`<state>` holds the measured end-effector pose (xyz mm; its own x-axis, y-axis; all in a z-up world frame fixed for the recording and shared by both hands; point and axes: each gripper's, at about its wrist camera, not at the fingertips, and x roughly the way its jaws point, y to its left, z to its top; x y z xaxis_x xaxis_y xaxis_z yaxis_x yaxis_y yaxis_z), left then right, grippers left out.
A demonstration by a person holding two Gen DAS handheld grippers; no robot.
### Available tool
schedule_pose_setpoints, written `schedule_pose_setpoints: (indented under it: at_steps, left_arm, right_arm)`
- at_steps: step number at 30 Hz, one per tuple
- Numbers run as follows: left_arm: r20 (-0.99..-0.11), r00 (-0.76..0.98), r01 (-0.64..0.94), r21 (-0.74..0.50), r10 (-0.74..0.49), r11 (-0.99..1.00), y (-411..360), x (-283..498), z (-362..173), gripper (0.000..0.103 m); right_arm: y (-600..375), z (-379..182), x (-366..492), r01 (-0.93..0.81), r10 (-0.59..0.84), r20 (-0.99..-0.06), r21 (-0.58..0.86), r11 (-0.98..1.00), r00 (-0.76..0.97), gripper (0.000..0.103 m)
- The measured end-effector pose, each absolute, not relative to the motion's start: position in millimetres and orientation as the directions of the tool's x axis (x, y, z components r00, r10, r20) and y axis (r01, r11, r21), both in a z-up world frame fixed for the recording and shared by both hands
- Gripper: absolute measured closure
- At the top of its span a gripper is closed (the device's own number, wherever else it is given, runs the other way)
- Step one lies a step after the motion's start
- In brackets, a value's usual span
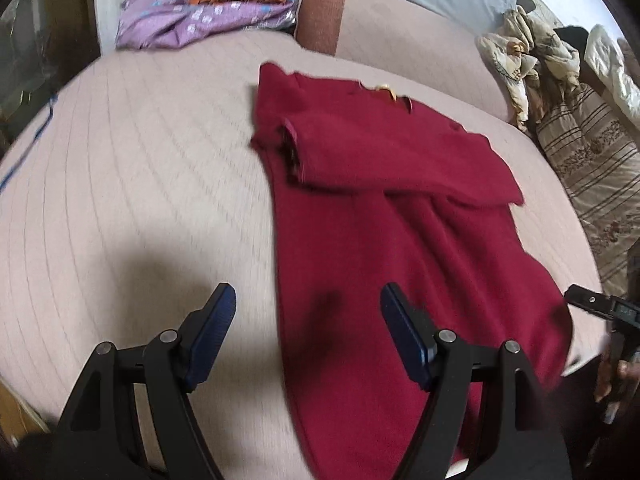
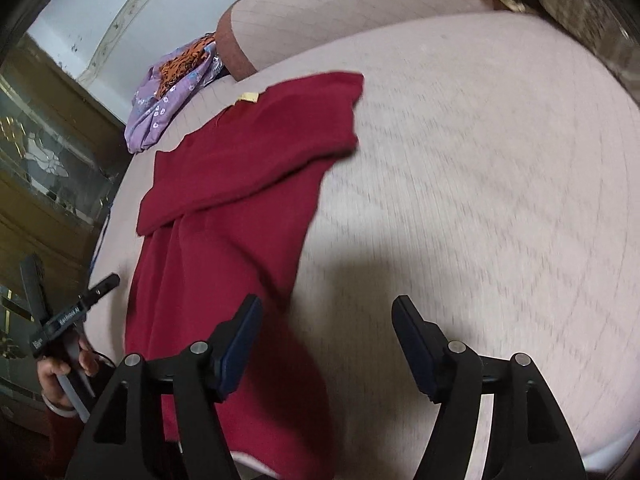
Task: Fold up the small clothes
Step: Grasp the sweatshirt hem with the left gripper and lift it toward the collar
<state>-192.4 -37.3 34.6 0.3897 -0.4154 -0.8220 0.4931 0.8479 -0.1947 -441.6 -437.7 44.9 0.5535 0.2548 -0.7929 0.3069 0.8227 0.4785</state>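
A dark red garment lies flat on the pale pink quilted bed. Its sleeves are folded in across the upper part, and a yellow label shows at the neck. My left gripper hovers open over the garment's lower left edge, with nothing between its pads. In the right wrist view the same garment runs down the left side. My right gripper stands open above its lower right edge and the bare bed, holding nothing. A hand grips the other tool at the left edge.
A purple floral cloth pile with an orange piece lies at the head of the bed beside a pink bolster. Cream clothes and striped bedding are heaped on the right. A glass-fronted cabinet stands beyond the bed's left edge.
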Motion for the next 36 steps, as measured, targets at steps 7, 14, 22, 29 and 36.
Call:
schedule_pose_setpoints:
  at_steps: [7, 14, 22, 29, 36]
  left_arm:
    - [-0.851, 0.259, 0.445, -0.315, -0.457, 0.838, -14, -226, 14, 0.028]
    - [-0.865, 0.271, 0.478, -0.260, -0.423, 0.839, -22, -255, 3, 0.018]
    - [-0.856, 0.287, 0.504, -0.247, -0.430, 0.828, -37, -257, 0, 0.030]
    - [-0.847, 0.217, 0.530, -0.314, -0.484, 0.788, -26, -245, 9, 0.096]
    - [-0.828, 0.285, 0.531, -0.283, -0.483, 0.799, 23, -245, 48, 0.097]
  right_arm:
    - [-433, 31, -482, 0.332, 0.307, -0.785, 0.532, 0.779, 0.538, 0.026]
    - [-431, 20, -503, 0.338, 0.337, -0.772, 0.565, 0.753, 0.540, 0.025]
    - [-423, 19, -502, 0.305, 0.371, -0.746, 0.596, 0.743, 0.553, 0.022]
    - [-402, 20, -493, 0.233, 0.394, -0.743, 0.583, 0.779, 0.541, 0.094]
    - [-375, 54, -517, 0.124, 0.490, -0.690, 0.637, 0.761, 0.532, 0.095]
